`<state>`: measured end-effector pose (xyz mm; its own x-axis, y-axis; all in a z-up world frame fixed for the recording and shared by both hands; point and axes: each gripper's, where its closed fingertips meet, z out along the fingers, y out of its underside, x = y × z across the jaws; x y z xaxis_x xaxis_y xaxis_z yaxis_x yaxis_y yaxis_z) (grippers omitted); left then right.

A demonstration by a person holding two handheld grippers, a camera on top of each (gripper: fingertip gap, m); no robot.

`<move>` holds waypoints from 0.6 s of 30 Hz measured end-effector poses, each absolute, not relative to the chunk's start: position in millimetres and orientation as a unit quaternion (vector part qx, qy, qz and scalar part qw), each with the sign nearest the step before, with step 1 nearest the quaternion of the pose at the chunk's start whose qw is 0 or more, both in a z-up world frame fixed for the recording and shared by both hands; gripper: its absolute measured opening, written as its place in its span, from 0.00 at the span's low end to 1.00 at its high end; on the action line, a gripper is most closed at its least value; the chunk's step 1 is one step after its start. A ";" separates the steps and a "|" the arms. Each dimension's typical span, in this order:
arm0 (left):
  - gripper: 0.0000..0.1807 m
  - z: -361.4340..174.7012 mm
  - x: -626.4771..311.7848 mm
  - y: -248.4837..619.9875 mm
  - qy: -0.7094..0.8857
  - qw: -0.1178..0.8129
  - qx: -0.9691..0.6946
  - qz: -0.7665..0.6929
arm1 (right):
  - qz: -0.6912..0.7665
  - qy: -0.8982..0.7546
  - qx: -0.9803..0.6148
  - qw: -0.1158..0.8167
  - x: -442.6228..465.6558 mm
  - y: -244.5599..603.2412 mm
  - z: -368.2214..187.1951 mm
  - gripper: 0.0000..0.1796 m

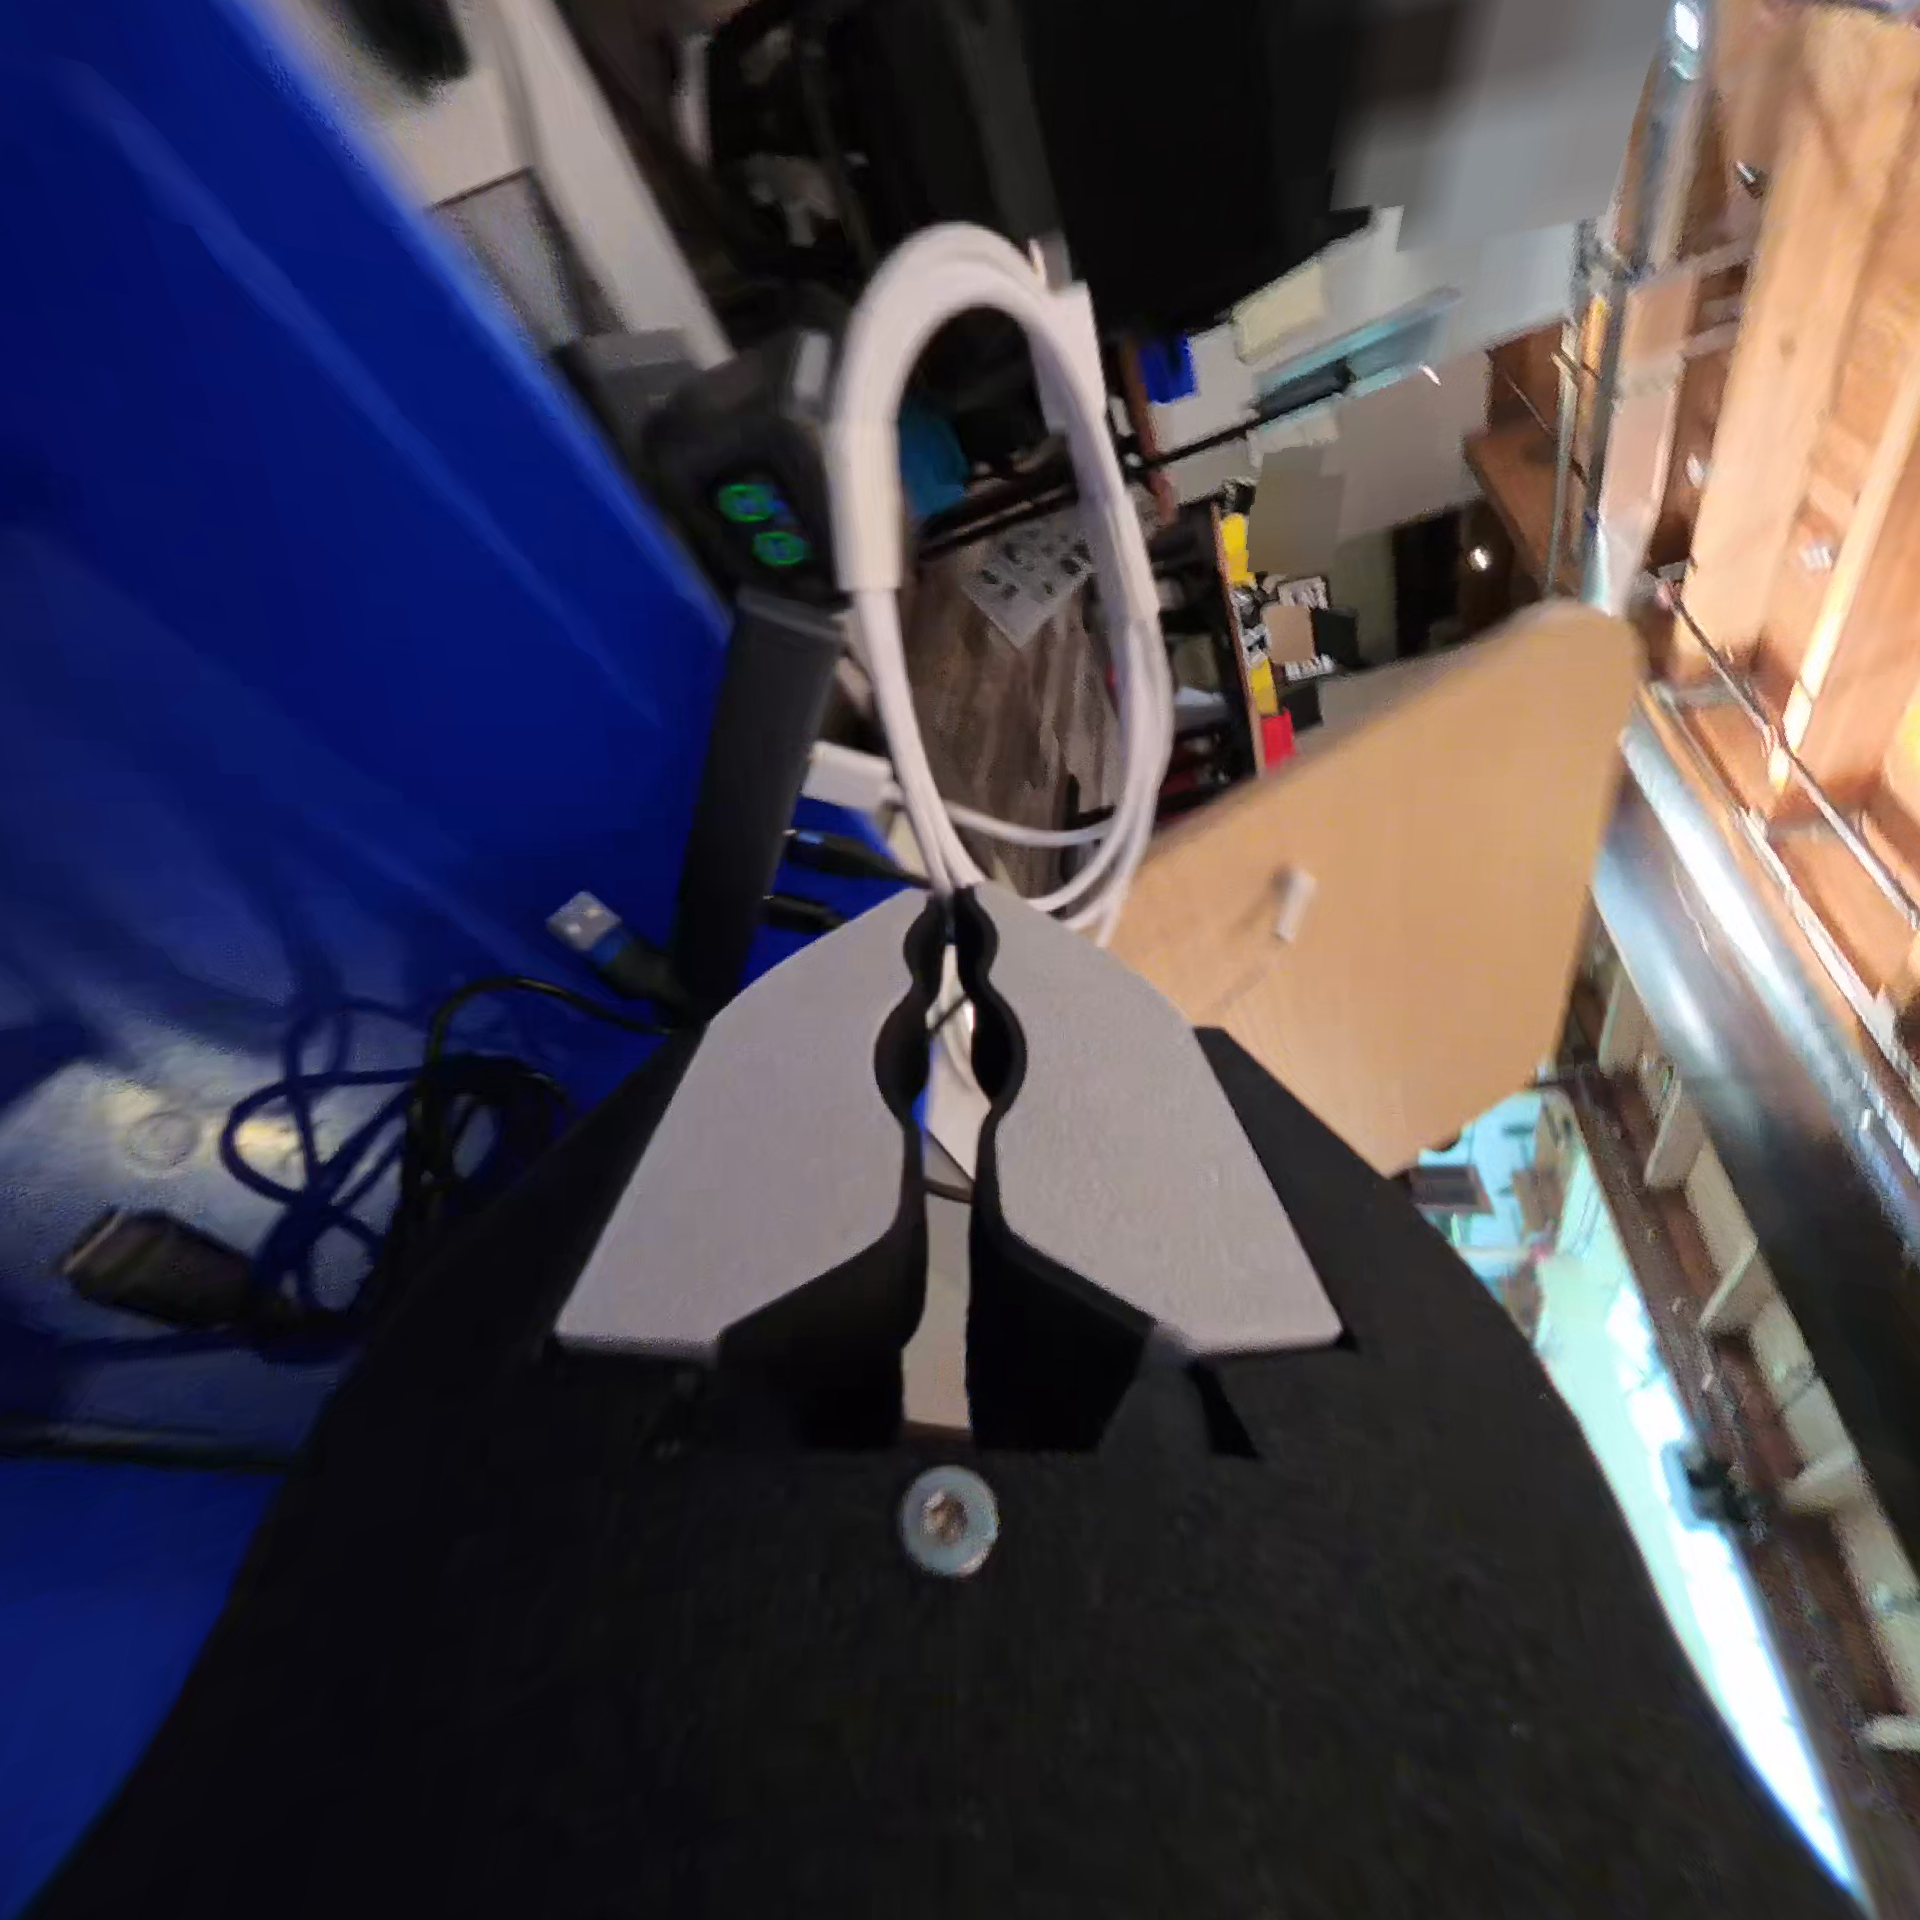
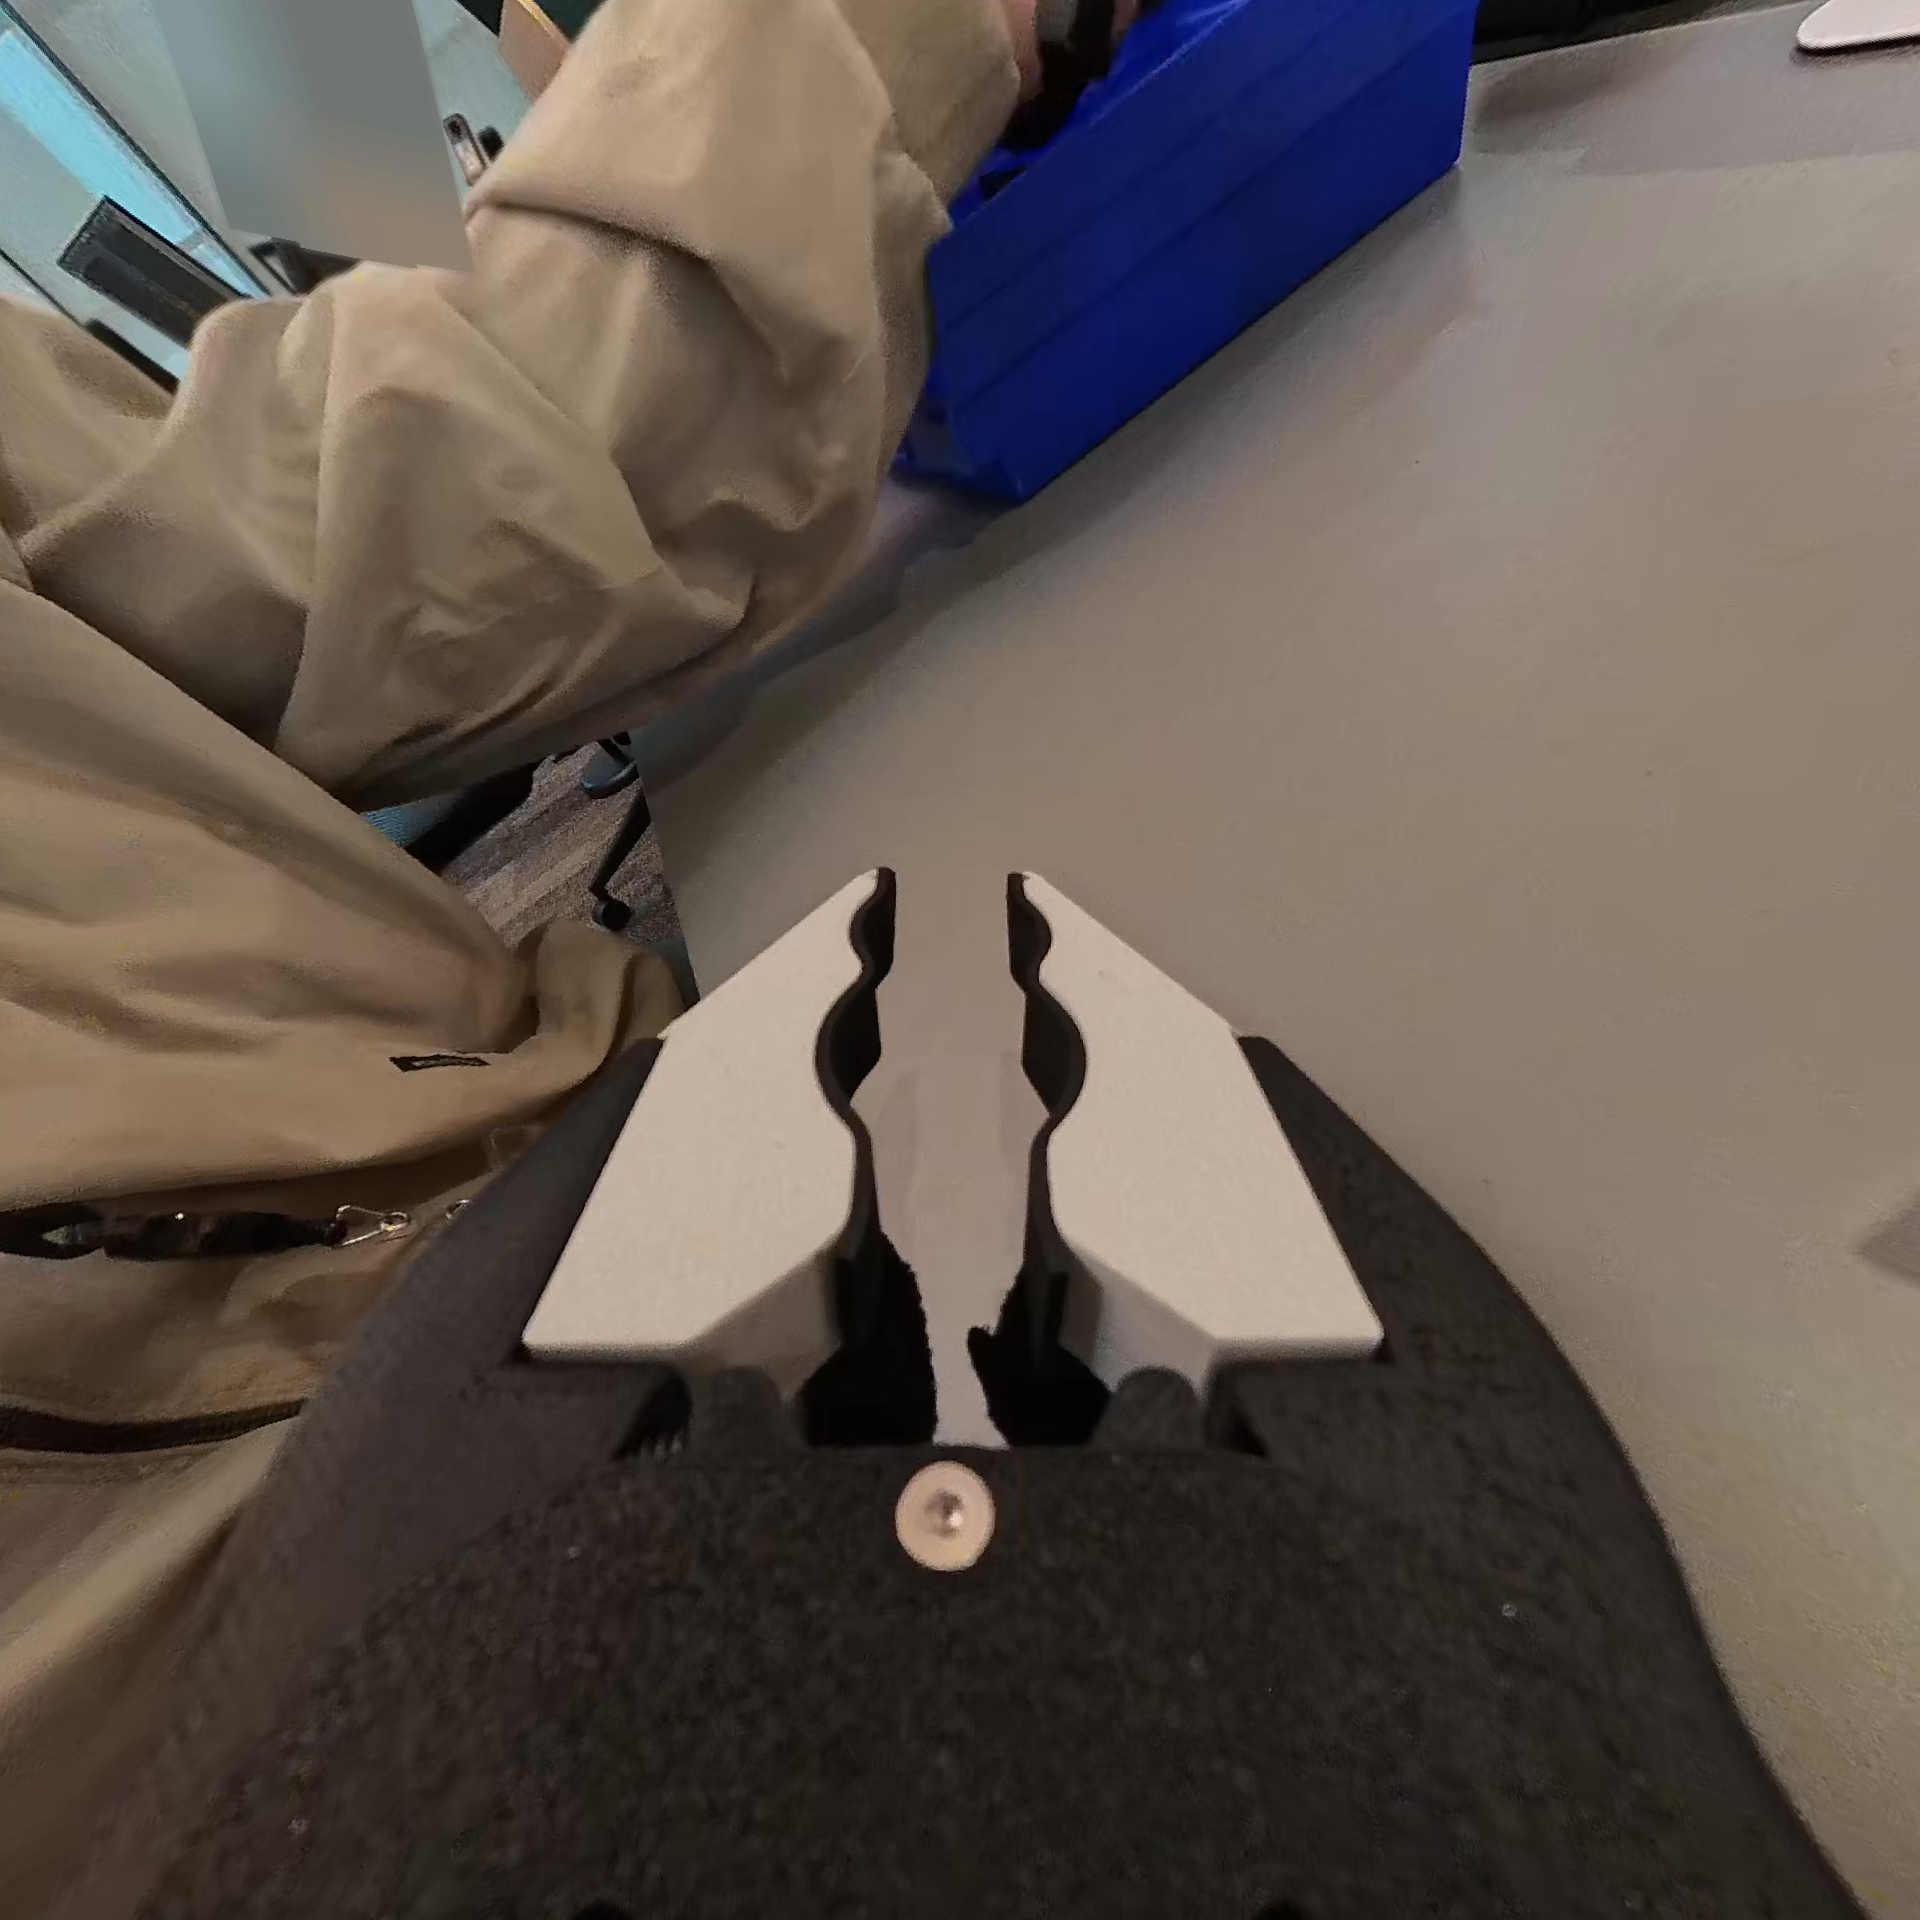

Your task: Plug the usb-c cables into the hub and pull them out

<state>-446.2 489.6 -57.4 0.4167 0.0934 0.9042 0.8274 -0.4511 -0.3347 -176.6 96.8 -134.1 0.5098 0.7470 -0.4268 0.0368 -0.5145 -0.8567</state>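
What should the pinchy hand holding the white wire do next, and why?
Probably carry the white cable out of the blue bin and over to the grey table. The left gripper is shut on its coil, lifted over the bin. The right gripper waits open and empty above the table, likely ready to take the plug end.

Left wrist view motion-blurred throughout. White cable (image 1: 883,499) coil: where it passes between left gripper (image 1: 953,906) fingertips, contact hidden by finger edges; plug ends not discernible. Dark device (image 1: 743,468) ahead-left of tool, green lights smeared, type indeterminate. Blue bin (image 1: 312,520) cut by left edge. Right wrist view: blue bin (image 2: 1195,239) interior screened by beige sleeve (image 2: 623,364); hand beyond cuff hidden. White object (image 2: 1860,26) cut by top-right corner, unidentifiable.
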 end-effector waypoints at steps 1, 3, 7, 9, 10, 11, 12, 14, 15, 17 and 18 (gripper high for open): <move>0.01 -42.5 -441.5 483.6 -0.289 0.432 -0.733 -0.440 | 0.422 -0.257 -0.761 0.421 -176.4 97.0 -134.1 0.12; 0.01 -14.8 -432.4 472.2 -0.242 0.449 -0.737 -0.444 | 0.421 -0.257 -0.761 0.422 -176.3 97.2 -133.9 0.12; 0.00 29.0 -412.9 451.7 -0.162 0.461 -0.744 -0.456 | 0.418 -0.261 -0.761 0.422 -177.5 96.9 -134.7 0.12; 0.00 45.8 -403.5 441.7 -0.125 0.463 -0.747 -0.461 | 0.415 -0.263 -0.762 0.421 -178.1 96.8 -135.4 0.12; 0.00 52.3 -400.2 437.3 -0.105 0.466 -0.750 -0.458 | 0.413 -0.265 -0.763 0.422 -178.3 96.8 -135.7 0.12; 0.00 57.8 -399.0 433.5 -0.091 0.471 -0.753 -0.450 | 0.412 -0.265 -0.763 0.422 -178.3 96.8 -135.8 0.12; 0.00 63.2 -396.3 429.2 -0.072 0.474 -0.756 -0.446 | 0.410 -0.266 -0.763 0.423 -178.2 96.8 -136.0 0.11; 0.00 71.9 -384.3 418.0 -0.016 0.468 -0.767 -0.439 | 0.408 -0.266 -0.763 0.425 -177.7 97.1 -136.0 0.11; 0.00 74.6 -379.2 412.4 0.013 0.466 -0.775 -0.427 | 0.407 -0.266 -0.764 0.425 -177.6 97.4 -136.3 0.11; 0.00 78.2 -374.5 403.6 0.068 0.471 -0.791 -0.385 | 0.405 -0.267 -0.765 0.423 -177.7 97.7 -137.5 0.11; 0.00 77.6 -375.2 401.0 0.090 0.470 -0.800 -0.362 | 0.404 -0.268 -0.765 0.423 -177.8 97.6 -137.9 0.11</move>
<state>-375.2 401.0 77.6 0.7220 -0.4835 0.4949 0.1966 -0.5424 -0.8168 -177.8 97.6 -137.9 0.5298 0.7523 -0.3917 0.0684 -0.4982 -0.8644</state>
